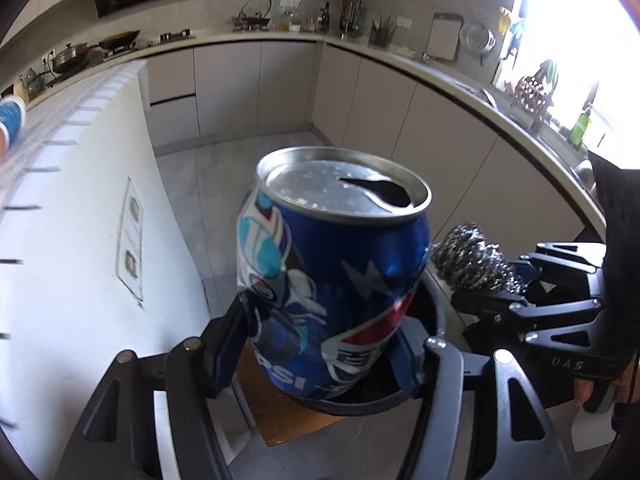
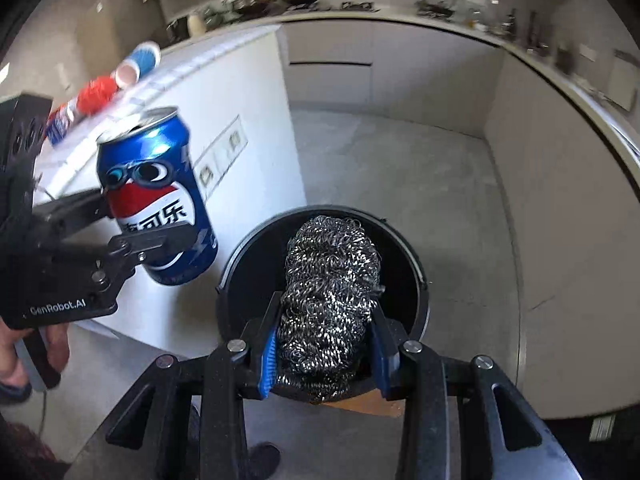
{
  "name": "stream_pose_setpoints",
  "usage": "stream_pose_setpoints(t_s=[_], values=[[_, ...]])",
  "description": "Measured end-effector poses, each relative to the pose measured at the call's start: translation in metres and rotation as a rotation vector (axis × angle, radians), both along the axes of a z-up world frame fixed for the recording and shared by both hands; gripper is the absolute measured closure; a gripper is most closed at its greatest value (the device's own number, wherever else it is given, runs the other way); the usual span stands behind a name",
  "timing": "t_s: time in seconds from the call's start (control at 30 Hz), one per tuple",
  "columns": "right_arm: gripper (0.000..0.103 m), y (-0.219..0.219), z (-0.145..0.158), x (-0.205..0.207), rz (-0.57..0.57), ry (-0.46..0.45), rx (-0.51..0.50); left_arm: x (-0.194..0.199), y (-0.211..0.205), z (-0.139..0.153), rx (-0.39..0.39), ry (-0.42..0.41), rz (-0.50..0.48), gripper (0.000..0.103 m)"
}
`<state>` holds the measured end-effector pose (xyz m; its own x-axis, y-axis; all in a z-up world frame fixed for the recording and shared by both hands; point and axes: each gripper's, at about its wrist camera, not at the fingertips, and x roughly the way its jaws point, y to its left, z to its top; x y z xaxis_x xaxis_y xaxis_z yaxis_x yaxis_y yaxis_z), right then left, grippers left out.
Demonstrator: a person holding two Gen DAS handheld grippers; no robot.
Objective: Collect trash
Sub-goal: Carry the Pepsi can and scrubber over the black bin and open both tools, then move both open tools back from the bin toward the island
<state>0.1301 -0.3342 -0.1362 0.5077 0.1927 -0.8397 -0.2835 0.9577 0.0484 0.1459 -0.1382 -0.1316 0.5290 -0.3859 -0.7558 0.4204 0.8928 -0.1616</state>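
Note:
My left gripper (image 1: pixel 320 344) is shut on an opened blue Pepsi can (image 1: pixel 332 268), held upright just left of a round black trash bin (image 1: pixel 436 308). The can (image 2: pixel 160 196) and left gripper (image 2: pixel 132 232) also show in the right wrist view. My right gripper (image 2: pixel 324 348) is shut on a steel wool scrubber (image 2: pixel 328 300) and holds it over the open mouth of the bin (image 2: pixel 240 256). In the left wrist view the scrubber (image 1: pixel 472 260) and right gripper (image 1: pixel 500 288) sit to the right of the can.
A white island counter (image 2: pixel 224 76) stands to the left, with a blue paper cup (image 2: pixel 138 64), a red item (image 2: pixel 94 96) and a blue-and-white wrapper (image 2: pixel 60 120) on top. The bin rests on a brown board (image 1: pixel 288 420). Kitchen cabinets (image 1: pixel 400 120) line the far walls; grey floor (image 2: pixel 400 168) lies between.

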Motion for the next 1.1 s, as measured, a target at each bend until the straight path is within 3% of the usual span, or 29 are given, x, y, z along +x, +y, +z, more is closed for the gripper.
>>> stream_pose_setpoints(t_s=[0.07,0.1,0.13,0.17,0.2,0.27,0.53,0.9,1.1], values=[[0.063,0.000,-0.017,0.011,0.037,0.021,-0.009,0.009,-0.007,-0.016,-0.010,0.039,0.000,0.038],[0.058,0.001,-0.028,0.017,0.070,0.030,-0.028,0.012,-0.010,-0.025,-0.015,0.045,0.000,0.033],[0.047,0.002,-0.042,0.022,0.096,0.032,-0.059,0.016,-0.013,-0.037,0.025,0.059,0.031,0.014],[0.008,0.001,-0.056,0.025,0.104,0.042,-0.104,0.019,-0.014,-0.044,0.063,0.070,0.059,0.009],[0.000,-0.001,-0.068,0.028,0.103,0.064,-0.156,0.018,-0.013,-0.048,0.056,0.071,0.068,0.007],[0.000,-0.010,-0.078,0.028,0.082,0.056,-0.194,0.014,-0.011,-0.048,0.076,0.059,0.095,0.005],[0.000,-0.026,-0.065,0.022,-0.032,0.011,-0.143,-0.004,-0.012,-0.039,0.111,0.040,0.135,0.004],[0.000,-0.009,-0.025,0.021,-0.093,-0.030,-0.118,-0.036,0.001,0.003,0.079,-0.021,0.191,0.004],[0.000,0.004,0.018,0.001,-0.111,-0.088,-0.115,-0.057,0.015,0.037,0.056,-0.079,0.215,0.004]])
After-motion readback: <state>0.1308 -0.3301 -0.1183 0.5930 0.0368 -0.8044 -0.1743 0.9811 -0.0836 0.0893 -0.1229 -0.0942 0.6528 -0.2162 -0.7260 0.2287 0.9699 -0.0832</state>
